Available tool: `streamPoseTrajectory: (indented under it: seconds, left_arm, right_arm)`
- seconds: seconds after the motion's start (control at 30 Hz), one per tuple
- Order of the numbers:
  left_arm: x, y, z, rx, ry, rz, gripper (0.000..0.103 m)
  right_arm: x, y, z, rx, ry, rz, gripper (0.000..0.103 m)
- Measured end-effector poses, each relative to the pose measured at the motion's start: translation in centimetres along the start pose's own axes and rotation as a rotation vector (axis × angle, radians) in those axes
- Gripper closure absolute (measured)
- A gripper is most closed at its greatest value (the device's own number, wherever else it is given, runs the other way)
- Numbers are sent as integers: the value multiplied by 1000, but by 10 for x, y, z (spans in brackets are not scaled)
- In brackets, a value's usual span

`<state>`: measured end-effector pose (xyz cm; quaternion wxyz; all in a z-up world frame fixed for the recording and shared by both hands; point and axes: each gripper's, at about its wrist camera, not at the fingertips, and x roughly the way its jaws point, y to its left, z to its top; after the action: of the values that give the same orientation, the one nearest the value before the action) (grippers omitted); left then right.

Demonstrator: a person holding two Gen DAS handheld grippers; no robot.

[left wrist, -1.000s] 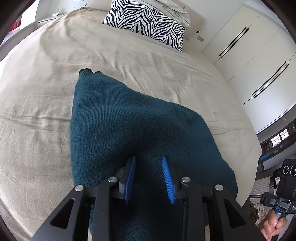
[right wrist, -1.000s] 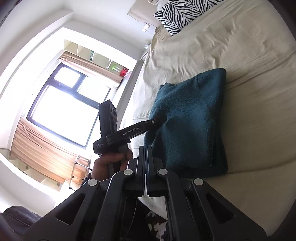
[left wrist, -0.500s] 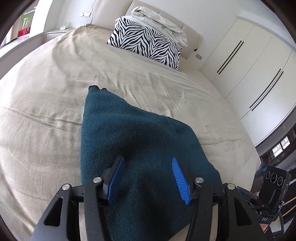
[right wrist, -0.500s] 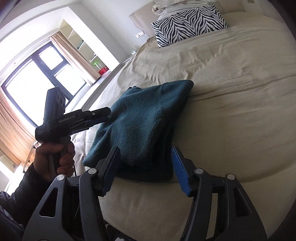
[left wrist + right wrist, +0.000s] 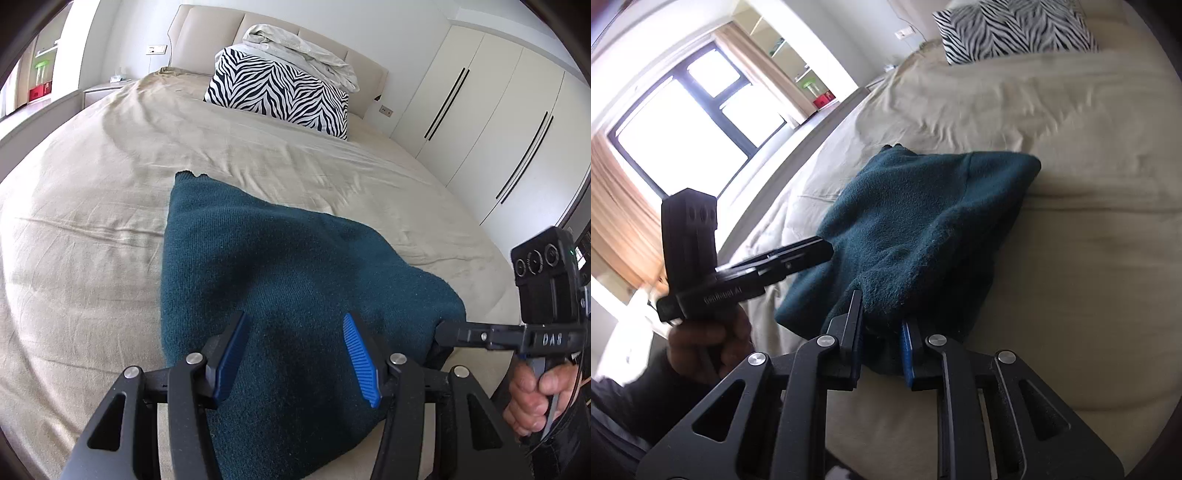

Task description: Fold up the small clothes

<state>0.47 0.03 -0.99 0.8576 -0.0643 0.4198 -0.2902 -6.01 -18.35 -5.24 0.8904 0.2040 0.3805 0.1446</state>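
Two grippers worked the folded teal sweater, which lay on the beige bed at 6 o'clock from the zebra pillow. The left gripper hung over the near edge, jaws spread as wide as half a second before. The right gripper, wide open then, had narrowed onto the sweater's near corner at 3 o'clock, fabric between its pads.

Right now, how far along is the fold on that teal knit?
Done: the teal knit lies doubled in layers on the bed. In hand: the right hand-held gripper pinches its near corner; the left hand-held gripper hovers open above it. Left: probably one more fold, then squaring the uneven edges.
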Motion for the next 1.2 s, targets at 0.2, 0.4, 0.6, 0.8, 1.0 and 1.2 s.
streamPoseTrajectory:
  seconds: [0.2,0.4,0.6,0.8,1.0,1.2]
  left_arm:
    - [-15,-10,-10,71,-18,-17,45]
    - [2,-53,-23,293,-16,120,36]
    - [29,-80,-31,498,-36,300,39]
    - [57,-73,-31,492,77,261,92]
    - [81,-40,-6,298,145,181,95]
    - [90,7,11,-4,238,-15,94]
  right_arm:
    - [4,-20,38,287,110,58,88]
    - [12,-10,52,286,190,39,86]
    - [14,-37,42,453,187,182,85]
    - [10,-53,31,542,115,293,85]
    - [-28,-46,22,497,-43,176,84]
    - [-52,-34,-17,387,-164,235,41]
